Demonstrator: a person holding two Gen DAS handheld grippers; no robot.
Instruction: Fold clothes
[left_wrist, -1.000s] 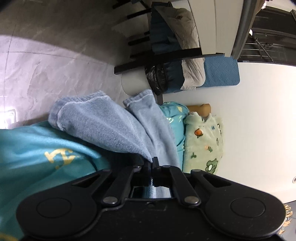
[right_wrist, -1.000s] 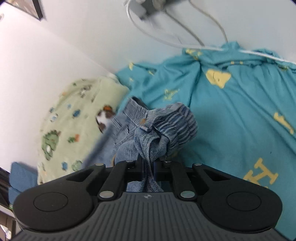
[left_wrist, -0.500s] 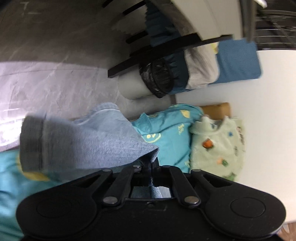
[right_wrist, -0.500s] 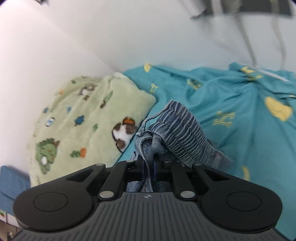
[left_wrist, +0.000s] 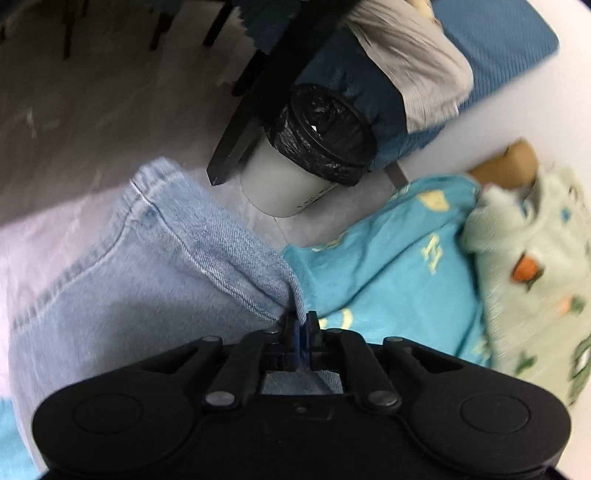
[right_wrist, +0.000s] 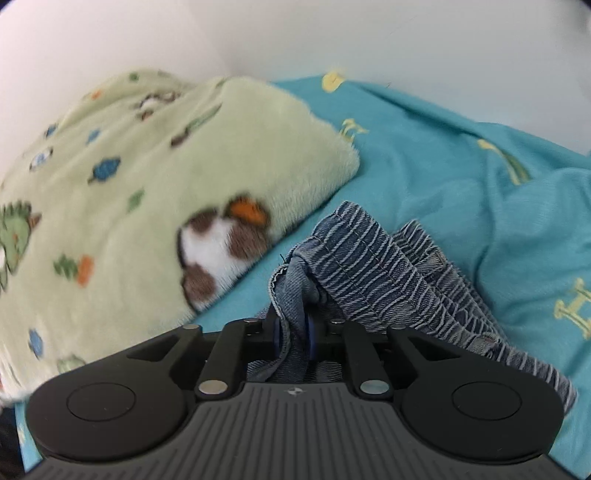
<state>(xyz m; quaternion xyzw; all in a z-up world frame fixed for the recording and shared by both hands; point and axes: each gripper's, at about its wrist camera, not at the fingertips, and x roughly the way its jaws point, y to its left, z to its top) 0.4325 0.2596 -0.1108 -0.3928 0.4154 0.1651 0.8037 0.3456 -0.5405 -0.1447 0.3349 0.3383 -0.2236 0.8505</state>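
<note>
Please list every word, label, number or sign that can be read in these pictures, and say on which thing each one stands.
"H": yellow letter printed on the teal bedsheet, near its right edge.
Other yellow prints on the bedsheet: too blurred to read.
Small dark print on the white trash bin: too small to read.
Green blanket: pictures only, no text.

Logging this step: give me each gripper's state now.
Left gripper: closed on the jeans leg.
Right gripper: closed on the jeans' elastic waistband.

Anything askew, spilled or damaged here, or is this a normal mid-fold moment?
Nothing stands out. The left gripper is shut on the jeans at a leg edge, and the right gripper is shut on their gathered elastic waistband. The bin beside the bed stands upright with its liner in place.
</note>
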